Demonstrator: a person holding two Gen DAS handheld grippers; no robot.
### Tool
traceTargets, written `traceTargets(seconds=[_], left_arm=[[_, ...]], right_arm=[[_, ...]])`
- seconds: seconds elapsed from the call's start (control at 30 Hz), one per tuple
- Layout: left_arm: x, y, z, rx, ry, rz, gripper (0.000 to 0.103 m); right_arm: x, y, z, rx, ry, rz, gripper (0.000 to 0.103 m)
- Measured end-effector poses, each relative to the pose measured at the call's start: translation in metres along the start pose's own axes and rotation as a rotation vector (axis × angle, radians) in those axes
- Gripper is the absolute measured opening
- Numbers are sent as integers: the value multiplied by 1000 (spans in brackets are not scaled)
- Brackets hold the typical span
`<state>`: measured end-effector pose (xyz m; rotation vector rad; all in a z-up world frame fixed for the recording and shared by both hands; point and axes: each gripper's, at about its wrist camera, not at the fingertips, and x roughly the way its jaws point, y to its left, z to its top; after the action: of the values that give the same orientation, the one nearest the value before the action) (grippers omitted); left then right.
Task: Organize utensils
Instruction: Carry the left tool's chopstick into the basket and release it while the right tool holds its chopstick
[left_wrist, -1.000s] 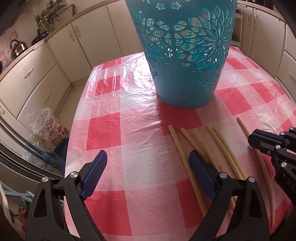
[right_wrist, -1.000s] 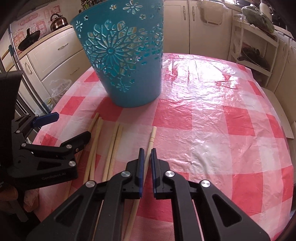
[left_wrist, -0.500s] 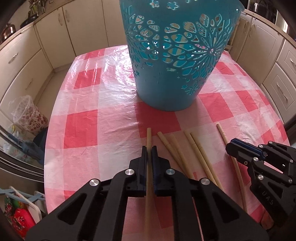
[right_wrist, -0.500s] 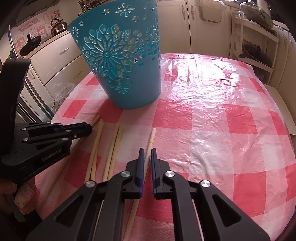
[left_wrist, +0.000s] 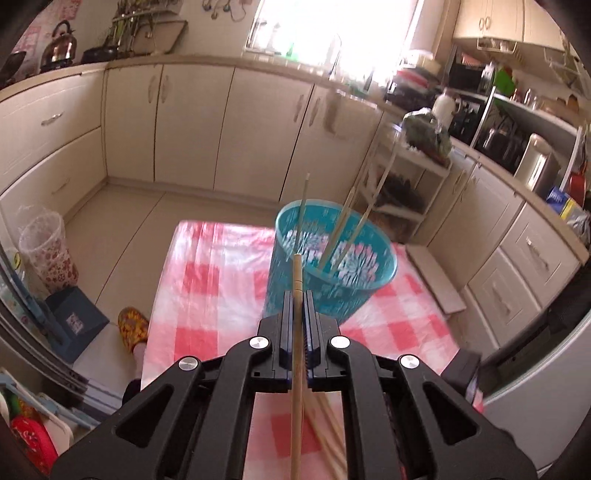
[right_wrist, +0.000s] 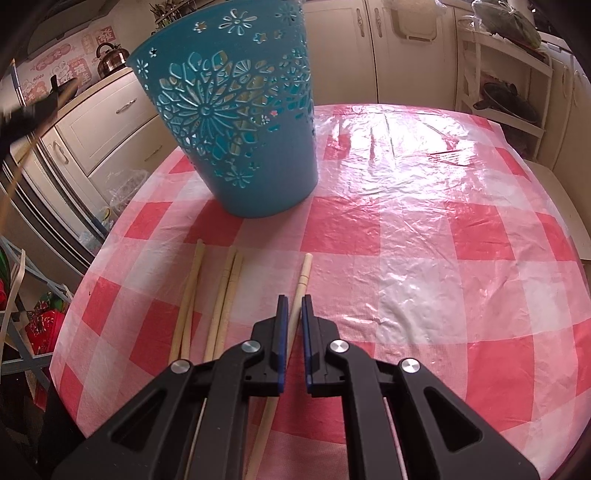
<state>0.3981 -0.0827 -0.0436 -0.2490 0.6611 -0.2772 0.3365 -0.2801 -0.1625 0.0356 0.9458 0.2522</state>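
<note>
A teal cut-out basket (left_wrist: 332, 269) stands on the red-checked table (left_wrist: 207, 280) and holds several wooden chopsticks (left_wrist: 343, 225) upright. My left gripper (left_wrist: 297, 295) is shut on one chopstick (left_wrist: 297, 273), held high above the table, its tip pointing toward the basket. In the right wrist view the basket (right_wrist: 236, 122) stands at the far left of the table. My right gripper (right_wrist: 291, 299) is low over the table, jaws closed around a lying chopstick (right_wrist: 303, 273). Three more chopsticks (right_wrist: 225, 288) lie to its left.
Cream kitchen cabinets (left_wrist: 192, 122) surround the table. A white shelf rack (left_wrist: 402, 184) stands behind the basket. A patterned bin (left_wrist: 48, 251) and a blue box (left_wrist: 75, 321) stand on the floor at the left. The table edge (right_wrist: 92, 266) is near the loose chopsticks.
My left gripper closed on the leftmost chopstick, then lifted it high above the table. My right gripper stayed in place around its chopstick.
</note>
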Motion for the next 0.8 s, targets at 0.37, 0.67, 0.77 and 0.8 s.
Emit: traceTargets(seconds=[0.37,0.67,0.77,0.8], left_arm=[[27,-54,102,27,-279,-4,5],[88,-50,106,27,-315,98,5],[101,-40,99,16,-305,115,5],[103,-37,96,12,-305,121,5]], right_arm=[[-1,-5,0,21,0,27,8],[-1,-12,1,26,4,54,8],[-2,-13,1,28,5,59,8],[-2,-14,1,29,6,61,8]])
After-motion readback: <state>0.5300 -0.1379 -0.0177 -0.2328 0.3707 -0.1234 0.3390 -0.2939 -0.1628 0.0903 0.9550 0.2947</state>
